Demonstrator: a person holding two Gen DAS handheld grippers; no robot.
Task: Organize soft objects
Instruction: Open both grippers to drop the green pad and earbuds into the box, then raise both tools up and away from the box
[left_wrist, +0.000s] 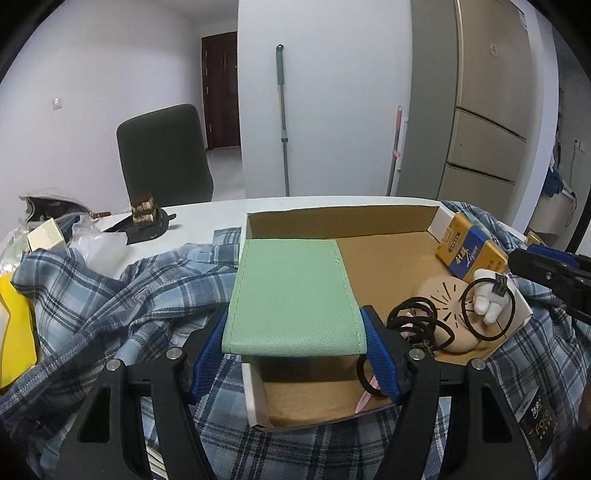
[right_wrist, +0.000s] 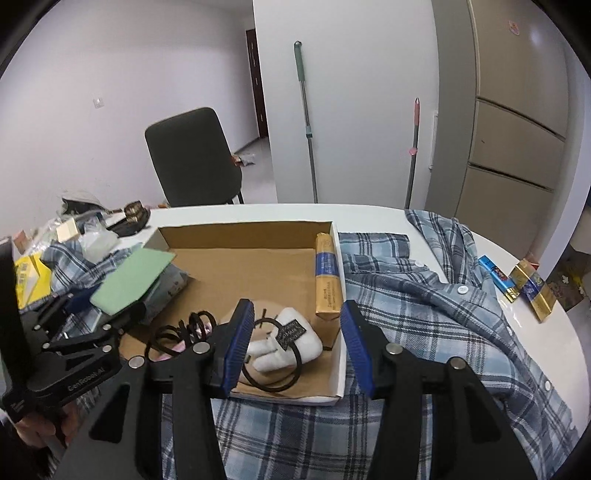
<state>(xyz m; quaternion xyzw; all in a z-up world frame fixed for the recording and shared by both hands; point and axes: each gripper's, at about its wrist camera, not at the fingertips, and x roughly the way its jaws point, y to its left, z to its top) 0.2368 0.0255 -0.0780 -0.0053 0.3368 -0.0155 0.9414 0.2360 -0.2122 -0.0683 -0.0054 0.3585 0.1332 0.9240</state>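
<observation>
Two grippers work over a shallow cardboard box (right_wrist: 258, 236) that sits on a plaid shirt (right_wrist: 417, 302) spread across a white table (right_wrist: 369, 212). Nearest, at the bottom of the left wrist view, the left gripper (left_wrist: 295, 332) has its blue pads pressed against both side edges of a mint-green pad (left_wrist: 291, 295), held flat above the box's near left corner; in the right wrist view the same green pad shows at middle left, over the box's left wall. At the bottom of the right wrist view the right gripper (right_wrist: 297, 343) stands partly open with nothing clamped, its left pad (right_wrist: 238, 347) above the box floor and its right pad just outside the white right wall. Between and just beyond those pads lies a small white plush toy (right_wrist: 291, 349) ringed by a dark hair tie (right_wrist: 271, 382), on top of a beige round cushion (left_wrist: 443, 295). A tangle of more black hair ties (right_wrist: 184, 328) lies left of it on the box floor. Farther back, a gold-and-blue packet (right_wrist: 327, 280) leans along the box's right wall. More such packets (right_wrist: 532, 295) lie at the right edge of the table. Beyond the table stand a dark chair (right_wrist: 192, 158), two mop handles (right_wrist: 306, 118) against a white wall, and a tall beige refrigerator (right_wrist: 517, 110) at upper right.
</observation>
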